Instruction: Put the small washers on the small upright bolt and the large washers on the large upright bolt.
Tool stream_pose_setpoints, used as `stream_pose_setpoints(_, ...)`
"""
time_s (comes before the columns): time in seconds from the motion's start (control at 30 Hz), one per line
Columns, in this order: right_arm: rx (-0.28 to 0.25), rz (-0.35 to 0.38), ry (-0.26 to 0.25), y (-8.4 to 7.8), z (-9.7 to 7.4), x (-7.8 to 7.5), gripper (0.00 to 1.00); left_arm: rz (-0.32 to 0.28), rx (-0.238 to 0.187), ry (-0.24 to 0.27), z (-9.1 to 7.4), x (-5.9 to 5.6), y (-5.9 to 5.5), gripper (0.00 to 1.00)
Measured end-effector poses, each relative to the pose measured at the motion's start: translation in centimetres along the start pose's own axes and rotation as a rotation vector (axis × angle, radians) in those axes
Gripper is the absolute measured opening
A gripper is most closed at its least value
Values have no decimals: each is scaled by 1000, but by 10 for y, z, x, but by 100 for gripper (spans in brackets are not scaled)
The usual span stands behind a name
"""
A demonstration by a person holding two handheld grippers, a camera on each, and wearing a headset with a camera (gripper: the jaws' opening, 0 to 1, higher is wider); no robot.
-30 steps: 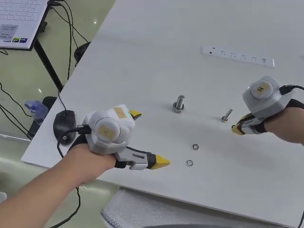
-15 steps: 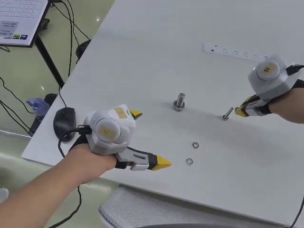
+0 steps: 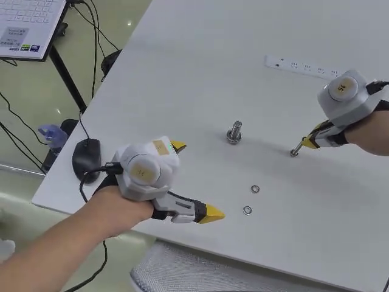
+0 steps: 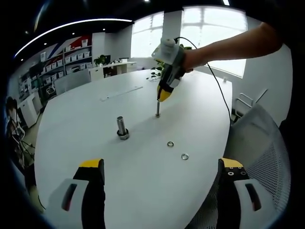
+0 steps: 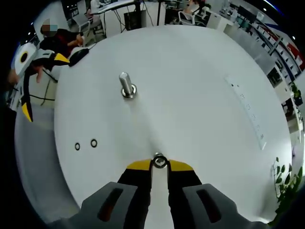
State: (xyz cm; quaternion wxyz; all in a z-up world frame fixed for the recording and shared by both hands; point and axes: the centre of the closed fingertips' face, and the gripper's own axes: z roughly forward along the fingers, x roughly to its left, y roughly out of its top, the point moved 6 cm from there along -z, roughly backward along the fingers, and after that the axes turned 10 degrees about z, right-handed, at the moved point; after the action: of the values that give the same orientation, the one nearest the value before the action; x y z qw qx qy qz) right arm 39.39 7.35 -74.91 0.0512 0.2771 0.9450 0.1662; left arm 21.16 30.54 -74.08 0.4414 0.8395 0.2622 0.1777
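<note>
White office table [image 3: 200,61], mostly bare, so everything's easy to read. My right gripper [image 3: 306,144] is down at the top of the small bolt [image 3: 294,151], jaws pulled in narrow with a little round metal piece between the tips. I'm reading it as a held washer [image 5: 159,161], though from above I honestly can't separate it from the bolt's own tip. Makes sense to come in along the bolt like this, since the hole has to line up with the shaft.

My left gripper [image 3: 195,179] is parked near the table's front edge, jaws spread wide, holding nothing, out of the right one's way. Two loose washers [image 3: 254,189] lie flat between it and the bolts, just beside each other. The large bolt [image 3: 234,132] stands upright, well apart from the small one.
</note>
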Motion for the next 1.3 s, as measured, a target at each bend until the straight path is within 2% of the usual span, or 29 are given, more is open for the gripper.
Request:
stream_pose_setpoints(0.23, 24, -5, 2, -1, 6, -1, 12, 2, 4, -6, -1, 1, -1, 100)
stream_pose_setpoints(0.83, 44, -7, 12, -3, 18, -1, 12, -21, 11, -5, -3, 2, -5, 97)
stream_pose_setpoints(1.3, 69, -22, 16, -12, 38, -3, 12, -35, 19, -15, -1, 1, -10, 96)
